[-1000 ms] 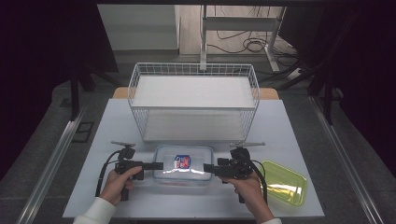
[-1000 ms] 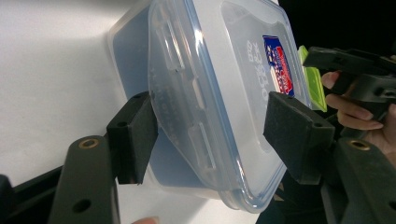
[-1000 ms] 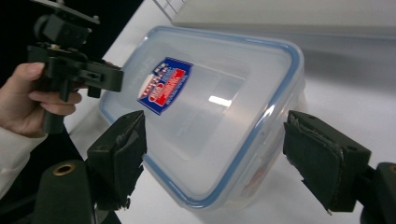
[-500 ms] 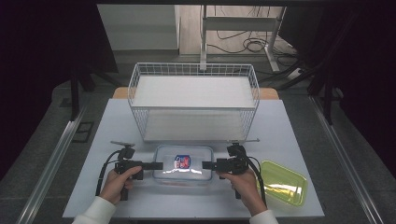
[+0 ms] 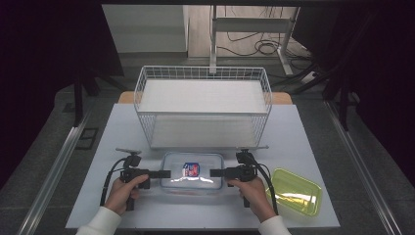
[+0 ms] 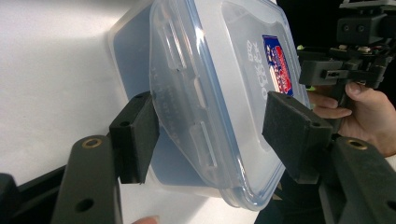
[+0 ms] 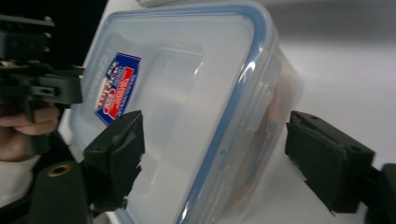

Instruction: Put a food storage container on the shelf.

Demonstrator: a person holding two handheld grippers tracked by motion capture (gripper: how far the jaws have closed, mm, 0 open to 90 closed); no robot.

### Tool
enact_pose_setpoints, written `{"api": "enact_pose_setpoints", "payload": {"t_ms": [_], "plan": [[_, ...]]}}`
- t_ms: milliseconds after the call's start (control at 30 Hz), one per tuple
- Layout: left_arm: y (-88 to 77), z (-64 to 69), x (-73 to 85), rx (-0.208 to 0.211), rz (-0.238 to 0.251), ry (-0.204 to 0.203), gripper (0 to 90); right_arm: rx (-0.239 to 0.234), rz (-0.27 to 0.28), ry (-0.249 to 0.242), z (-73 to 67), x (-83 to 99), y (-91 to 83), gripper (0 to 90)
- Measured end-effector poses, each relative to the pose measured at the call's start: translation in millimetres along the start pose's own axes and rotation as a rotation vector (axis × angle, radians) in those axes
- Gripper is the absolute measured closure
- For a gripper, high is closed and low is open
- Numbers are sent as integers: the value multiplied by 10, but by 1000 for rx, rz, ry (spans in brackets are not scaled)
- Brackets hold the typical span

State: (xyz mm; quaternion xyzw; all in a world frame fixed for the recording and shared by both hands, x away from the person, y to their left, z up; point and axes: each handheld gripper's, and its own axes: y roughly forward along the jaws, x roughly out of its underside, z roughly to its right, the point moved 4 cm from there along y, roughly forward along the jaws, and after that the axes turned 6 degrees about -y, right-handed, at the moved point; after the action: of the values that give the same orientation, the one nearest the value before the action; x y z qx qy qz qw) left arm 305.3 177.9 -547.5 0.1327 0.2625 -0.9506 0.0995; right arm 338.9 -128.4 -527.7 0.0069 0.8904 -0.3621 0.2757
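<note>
Container: we see a clear plastic food box (image 5: 192,171) with a blue-rimmed lid and a red-and-blue label (image 5: 191,170) near the lid's middle; moulded latch flaps run along its short ends.
Container, close up: in the left gripper view the box (image 6: 219,93) shows a latch flap on the end facing the claw; in the right gripper view the box (image 7: 187,107) shows its blue seal line and the label on the far part of the lid.
Position: we find the box on the white table (image 5: 303,147), directly between the two claws, with the wire basket (image 5: 203,105) beyond it.
Long axis: it runs from one claw to the other, across the table; each short end faces a claw, and the lid faces up.
Left gripper (image 5: 164,174): we see its jaws apart, straddling the near short end; one pad (image 6: 135,135) lies against the box wall below the rim, the other stands off over the lid, so no clamp.
Right gripper (image 5: 217,172): jaws apart around the opposite short end, one over the lid, one clear of the side.
Contents: something reddish shows through the wall in the right gripper view; we cannot tell what.
Other containers: the wire basket holds a white panel; a yellow-green lidded tub (image 5: 296,191) lies outboard of the right claw.
</note>
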Motion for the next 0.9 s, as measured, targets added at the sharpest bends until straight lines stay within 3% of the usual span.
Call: {"api": "enact_pose_setpoints", "payload": {"t_ms": [100, 200, 333, 533, 900], "plan": [[-1, 0, 0, -1, -1, 1, 363, -63, 1, 52, 26, 30, 12, 261], [0, 4, 1, -2, 1, -1, 364, -80, 12, 79, 41, 43, 8, 288], [-2, 12, 8, -6, 1, 4, 361, -71, 17, 70, 19, 44, -61, 386], [-30, 33, 32, -14, -5, 42, 370, -90, 28, 62, 19, 69, -104, 422], [-144, 91, 101, 26, 7, 98, 463, -126, 32, 23, 4, 112, -186, 462]]}}
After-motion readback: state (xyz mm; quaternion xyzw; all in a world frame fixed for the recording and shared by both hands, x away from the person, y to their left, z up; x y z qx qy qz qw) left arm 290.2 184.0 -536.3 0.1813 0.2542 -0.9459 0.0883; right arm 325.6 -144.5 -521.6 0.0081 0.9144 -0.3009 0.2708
